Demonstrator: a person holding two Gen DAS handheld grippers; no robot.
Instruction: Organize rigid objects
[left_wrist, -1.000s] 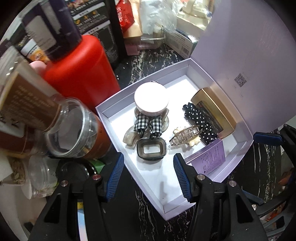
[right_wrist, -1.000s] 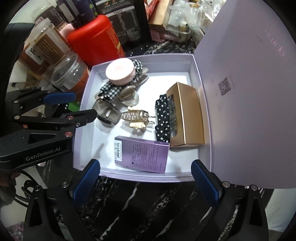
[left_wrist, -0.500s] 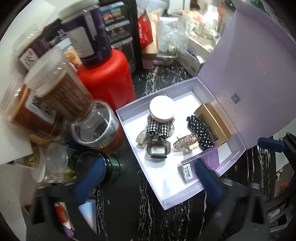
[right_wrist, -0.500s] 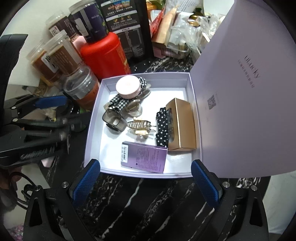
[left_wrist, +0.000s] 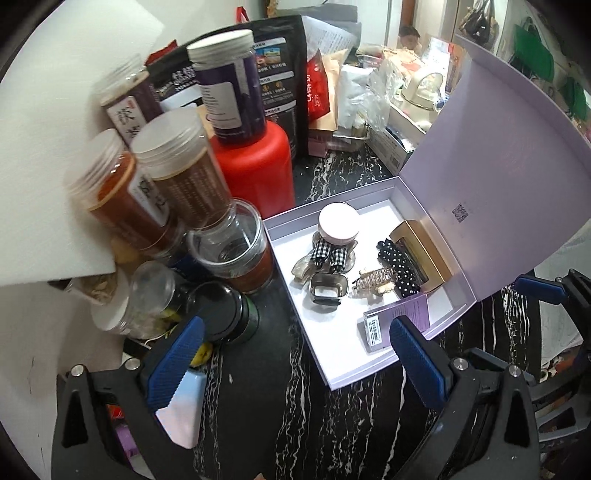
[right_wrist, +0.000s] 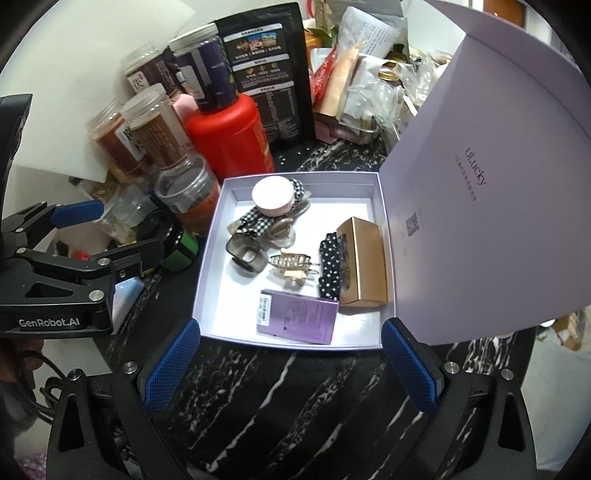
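A matt lilac cardboard box (right_wrist: 291, 341) is sitting on glossy black marble (right_wrist: 280, 398). The gold carton (right_wrist: 364, 258) is gleaming, the red plastic bottle (right_wrist: 229, 136) shining

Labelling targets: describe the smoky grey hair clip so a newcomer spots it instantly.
Find the open lilac box on the black marble counter. Inside, near its left wall, below the pink-lidded jar, lies the smoky grey hair clip: a translucent rounded-rectangle frame, unlike the gold claw clip beside it.
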